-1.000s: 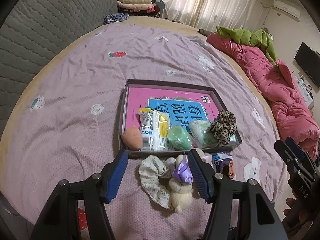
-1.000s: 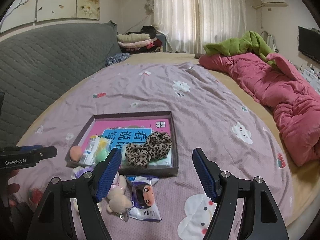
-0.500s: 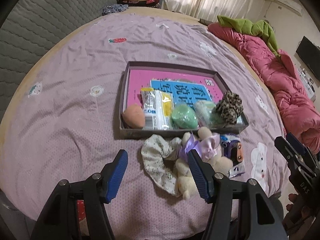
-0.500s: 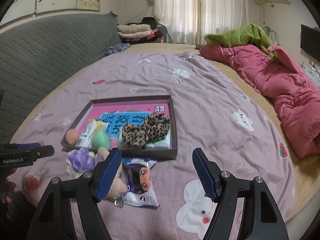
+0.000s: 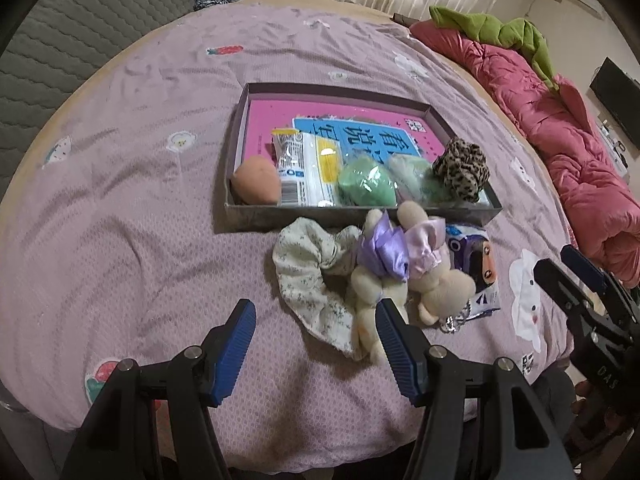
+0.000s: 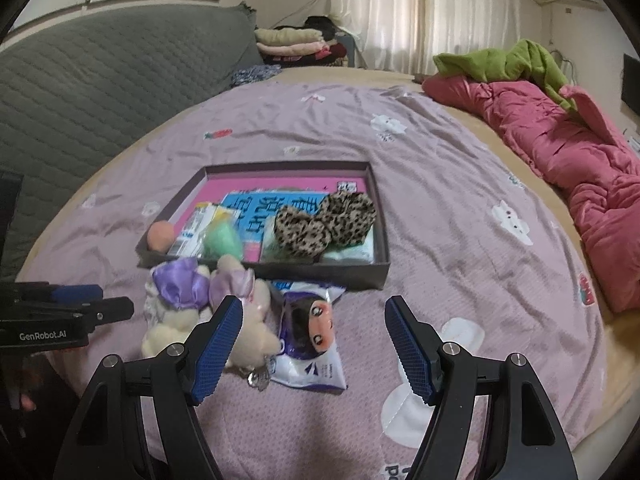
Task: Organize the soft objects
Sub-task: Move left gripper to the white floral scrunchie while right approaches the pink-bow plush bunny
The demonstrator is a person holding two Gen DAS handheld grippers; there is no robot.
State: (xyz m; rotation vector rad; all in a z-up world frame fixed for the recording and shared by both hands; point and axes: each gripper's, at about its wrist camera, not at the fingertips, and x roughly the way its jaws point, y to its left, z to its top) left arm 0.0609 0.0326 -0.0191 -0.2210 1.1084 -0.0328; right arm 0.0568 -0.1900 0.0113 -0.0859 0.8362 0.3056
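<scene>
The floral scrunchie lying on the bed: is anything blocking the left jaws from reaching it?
Nothing visible does. The left gripper is open with bare bedsheet ahead, up to the floral scrunchie. On its right side the scrunchie touches a plush bunny, which could get pinched too.

Floral scrunchie, two plush bunnies just outside tray

Fuzzy cream plush toys wear shiny satin bows beside a glossy plastic packet, on a textured matt cloth bedspread; ribbed blue gripper pads.
</scene>
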